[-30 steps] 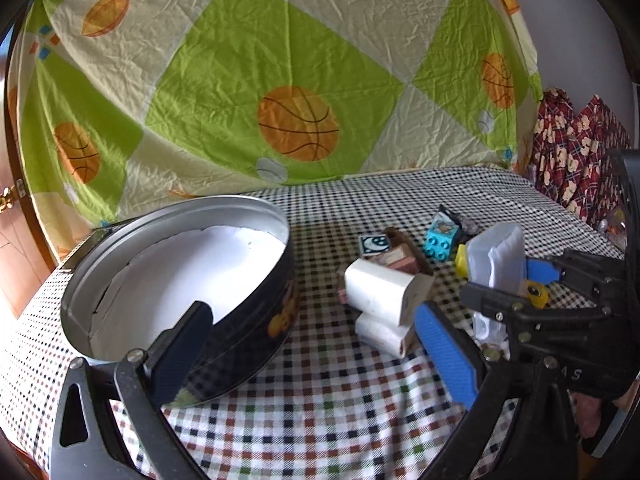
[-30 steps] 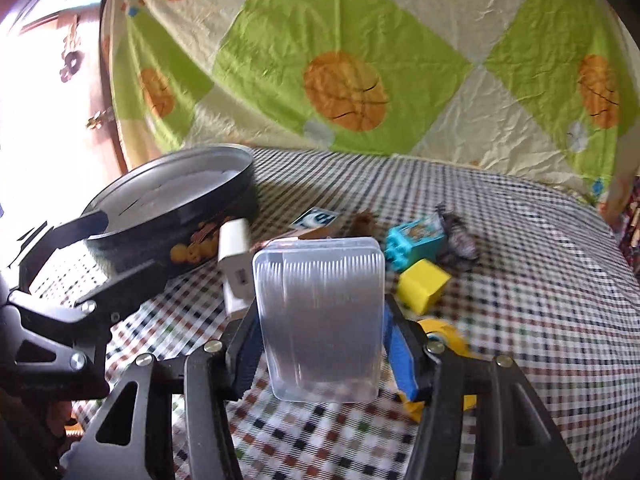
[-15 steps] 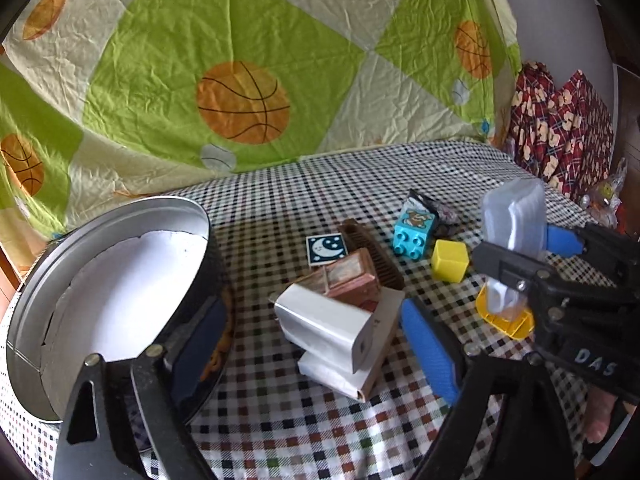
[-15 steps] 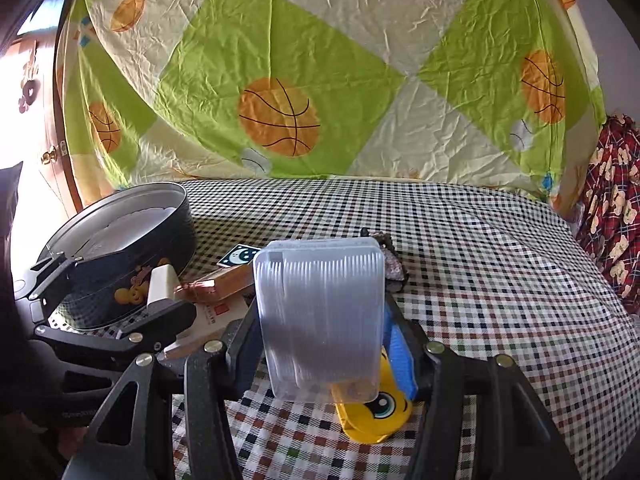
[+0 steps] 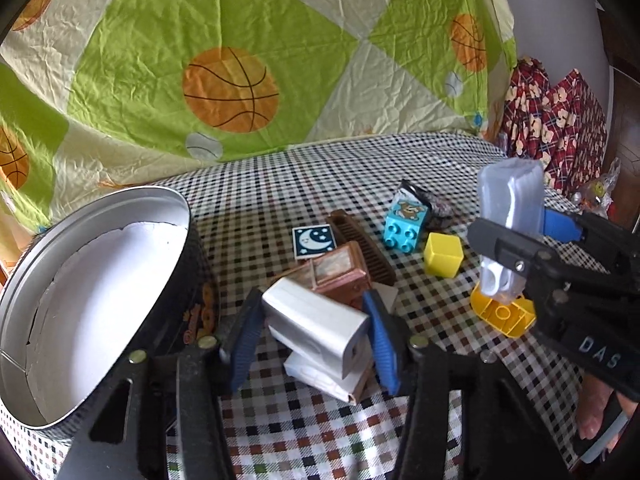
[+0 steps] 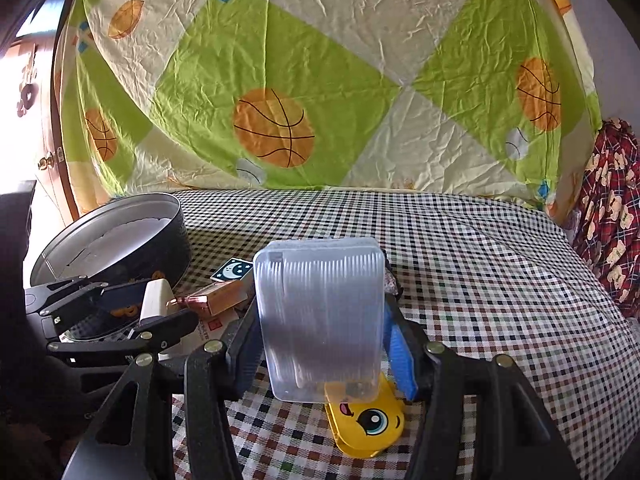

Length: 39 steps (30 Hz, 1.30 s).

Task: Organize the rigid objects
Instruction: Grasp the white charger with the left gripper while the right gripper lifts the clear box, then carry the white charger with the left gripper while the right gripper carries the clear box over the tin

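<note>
big round tin [image 5: 96, 292] is sitting at the left of the desk [image 5: 304, 432] | left tongs [image 5: 314, 334] have just been closing and are pinching the white charger [image 5: 316, 326]; it could be knocking the brown box [image 5: 340, 270] | right tongs [image 6: 320, 332] are squeezing the clear case [image 6: 320, 316]; it could be slipping out

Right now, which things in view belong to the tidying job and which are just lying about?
In the job: white charger between left hand-held gripper pads; clear plastic case in right hand-held gripper; round tin; loose toys, e.g. yellow cube.

Just there: basketball-print sheet, checked tablecloth.
</note>
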Motion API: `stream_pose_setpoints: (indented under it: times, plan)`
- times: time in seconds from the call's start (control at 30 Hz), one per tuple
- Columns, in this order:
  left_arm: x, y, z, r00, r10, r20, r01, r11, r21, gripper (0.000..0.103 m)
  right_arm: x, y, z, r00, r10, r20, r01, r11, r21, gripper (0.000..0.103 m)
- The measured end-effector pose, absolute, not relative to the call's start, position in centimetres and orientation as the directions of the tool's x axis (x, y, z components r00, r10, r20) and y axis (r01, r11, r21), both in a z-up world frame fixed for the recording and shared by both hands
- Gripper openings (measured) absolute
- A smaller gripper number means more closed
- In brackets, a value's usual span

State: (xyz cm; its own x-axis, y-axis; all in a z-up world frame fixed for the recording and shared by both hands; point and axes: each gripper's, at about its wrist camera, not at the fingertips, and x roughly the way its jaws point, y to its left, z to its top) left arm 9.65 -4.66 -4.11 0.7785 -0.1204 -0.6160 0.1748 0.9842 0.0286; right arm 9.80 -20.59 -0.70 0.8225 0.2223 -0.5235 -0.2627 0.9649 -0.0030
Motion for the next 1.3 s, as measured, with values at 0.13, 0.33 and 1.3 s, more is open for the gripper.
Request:
stream_pose_setpoints:
  times: [0.13, 0.33, 1.3]
  plan:
    - [9.3, -4.6, -3.8, 0.793, -0.111, -0.598, 0.164, 0.986, 0.035, 0.05, 9.7, -20.8, -0.6, 0.835, 0.219, -0.505, -0.254, 0.967, 0.001, 0.057]
    - [8.5, -4.0, -3.2, 0.828, -0.087, -0.554, 0.126, 0.991, 0.033, 0.05, 9.4, -21.2, -0.5, 0.846, 0.221, -0.485, -0.242, 0.97, 0.018, 0.057]
    - [5.4, -2.3, -1.6, 0.923, -0.024, -0.385, 0.028, 1.0, 0.004, 0.05, 7.7, -22.0, 0.5, 0.904, 0.172, -0.392, -0.178, 0.984, 0.022, 0.057]
